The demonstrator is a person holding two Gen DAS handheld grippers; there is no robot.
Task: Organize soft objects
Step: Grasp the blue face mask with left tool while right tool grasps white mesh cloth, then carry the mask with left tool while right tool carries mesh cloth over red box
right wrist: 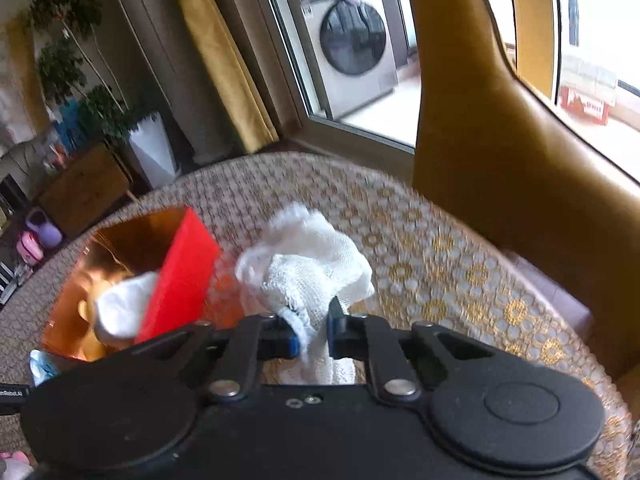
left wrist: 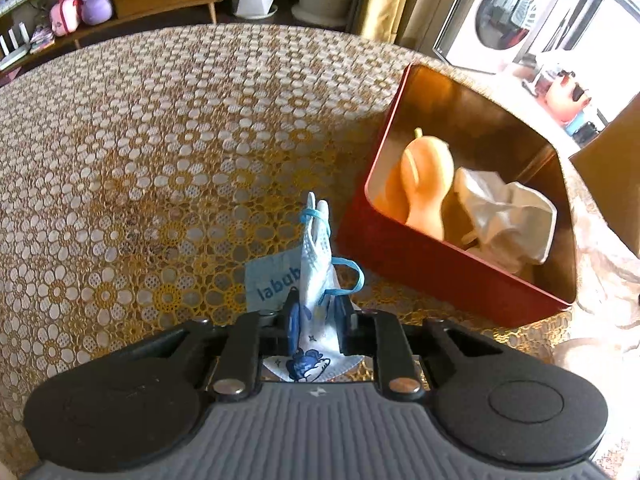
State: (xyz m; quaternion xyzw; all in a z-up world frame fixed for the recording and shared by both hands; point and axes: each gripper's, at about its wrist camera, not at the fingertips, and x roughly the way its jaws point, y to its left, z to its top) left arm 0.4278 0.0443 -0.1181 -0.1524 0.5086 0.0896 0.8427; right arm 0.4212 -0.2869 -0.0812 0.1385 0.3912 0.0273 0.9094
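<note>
My left gripper (left wrist: 316, 312) is shut on a folded child's face mask (left wrist: 318, 256), white with blue ear loops and a cartoon print, which stands up between the pads. To its right a red tin box (left wrist: 440, 276) with a gold inside holds an orange soft toy (left wrist: 426, 184) and a crumpled white cloth (left wrist: 504, 216). My right gripper (right wrist: 314, 328) is shut on a bunched white gauze cloth (right wrist: 308, 260), just right of the red tin box (right wrist: 180, 276).
A round table with a gold lace-pattern cover (left wrist: 160, 152) carries everything. A blue "labubu" card (left wrist: 270, 280) lies under the mask. A tan chair back (right wrist: 500, 152) stands behind the table at the right. Cabinet, planter and washing machine sit beyond.
</note>
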